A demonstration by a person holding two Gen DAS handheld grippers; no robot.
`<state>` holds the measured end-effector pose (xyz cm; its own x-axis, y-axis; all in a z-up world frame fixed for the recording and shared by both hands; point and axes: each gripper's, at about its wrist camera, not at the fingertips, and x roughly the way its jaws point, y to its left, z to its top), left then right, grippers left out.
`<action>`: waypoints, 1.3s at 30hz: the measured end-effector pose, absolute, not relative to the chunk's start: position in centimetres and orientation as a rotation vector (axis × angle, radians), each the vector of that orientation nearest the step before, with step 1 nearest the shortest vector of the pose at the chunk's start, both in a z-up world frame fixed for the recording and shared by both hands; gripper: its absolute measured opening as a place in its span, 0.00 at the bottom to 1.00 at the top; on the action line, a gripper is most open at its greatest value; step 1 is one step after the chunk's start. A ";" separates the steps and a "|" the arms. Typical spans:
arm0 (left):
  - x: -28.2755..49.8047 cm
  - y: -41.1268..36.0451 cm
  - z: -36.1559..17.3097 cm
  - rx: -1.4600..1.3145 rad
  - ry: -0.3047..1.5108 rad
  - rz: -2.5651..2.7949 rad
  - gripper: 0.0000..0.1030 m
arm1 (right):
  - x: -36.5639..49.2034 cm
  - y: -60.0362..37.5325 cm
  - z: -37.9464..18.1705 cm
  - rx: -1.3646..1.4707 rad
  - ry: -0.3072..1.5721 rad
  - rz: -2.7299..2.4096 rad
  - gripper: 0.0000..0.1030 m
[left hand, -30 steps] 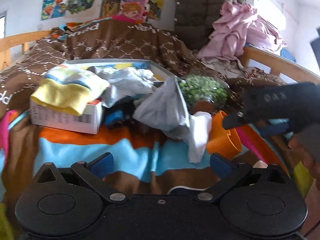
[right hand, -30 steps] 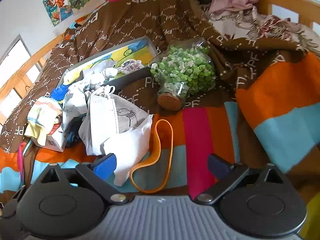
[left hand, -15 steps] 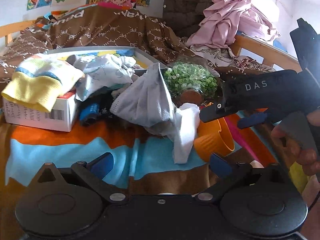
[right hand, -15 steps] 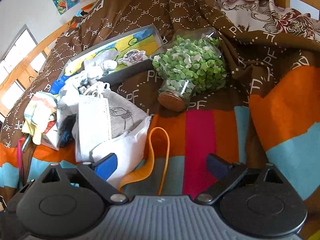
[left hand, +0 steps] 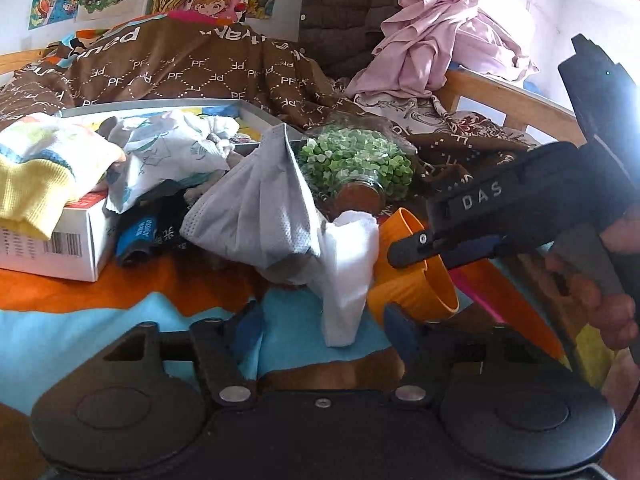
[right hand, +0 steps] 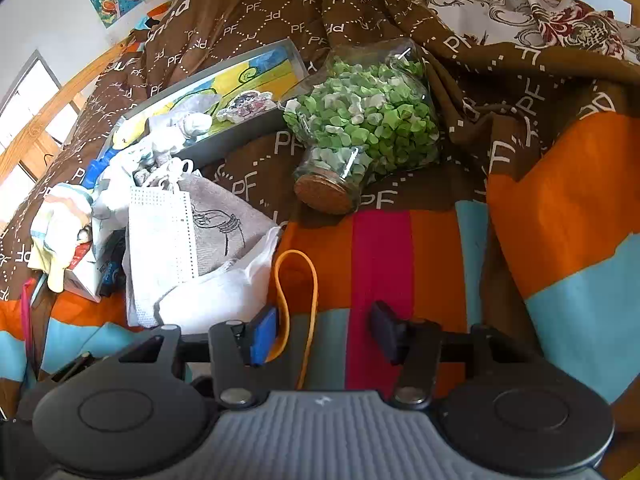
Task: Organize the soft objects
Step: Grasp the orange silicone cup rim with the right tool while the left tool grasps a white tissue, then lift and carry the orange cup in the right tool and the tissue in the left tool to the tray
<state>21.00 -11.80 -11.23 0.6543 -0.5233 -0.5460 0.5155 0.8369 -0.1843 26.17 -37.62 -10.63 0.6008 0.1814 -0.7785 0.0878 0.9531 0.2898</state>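
Note:
An orange elastic band (right hand: 298,280) lies looped on the striped blanket; in the left wrist view it (left hand: 416,272) stands beside a white cloth (left hand: 348,276). A grey cloth mask (left hand: 260,204) and grey-white pouch (right hand: 188,236) lie heaped by it. My right gripper (right hand: 326,334) is open, its jaws straddling the band's near end; it also shows from the side in the left wrist view (left hand: 436,248). My left gripper (left hand: 324,330) is open and empty, low in front of the white cloth.
A corked glass jar of green paper stars (right hand: 360,128) lies on its side behind the band. A grey tray (right hand: 224,92) holds cloths. A white box (left hand: 52,236) carries a yellow sock (left hand: 36,172). Pink clothes (left hand: 440,44) hang on the wooden bed rail.
Both grippers' jaws have narrowed. The right gripper has moved forward and down over the orange band. The left gripper has moved closer to the cloth pile.

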 end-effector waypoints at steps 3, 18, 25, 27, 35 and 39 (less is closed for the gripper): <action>21.3 -12.0 -11.4 -0.029 0.632 -0.596 0.50 | 26.2 -37.5 -10.6 0.303 0.927 0.057 0.43; 21.9 -13.0 -12.2 -0.068 0.669 -0.619 0.10 | 26.4 -37.7 -10.8 0.367 0.904 0.116 0.10; 21.2 -13.3 -12.0 -0.052 0.660 -0.567 0.03 | 26.2 -38.3 -10.2 0.409 0.837 0.097 0.06; 20.9 -13.4 -11.6 -0.037 0.655 -0.559 0.03 | 26.0 -38.5 -10.0 0.421 0.813 0.100 0.06; 19.6 -13.0 -9.5 -0.032 0.710 -0.546 0.03 | 25.4 -38.9 -8.7 0.472 0.705 0.132 0.06; 18.6 -12.9 -8.0 0.032 0.703 -0.534 0.03 | 25.1 -39.1 -8.3 0.490 0.675 0.146 0.06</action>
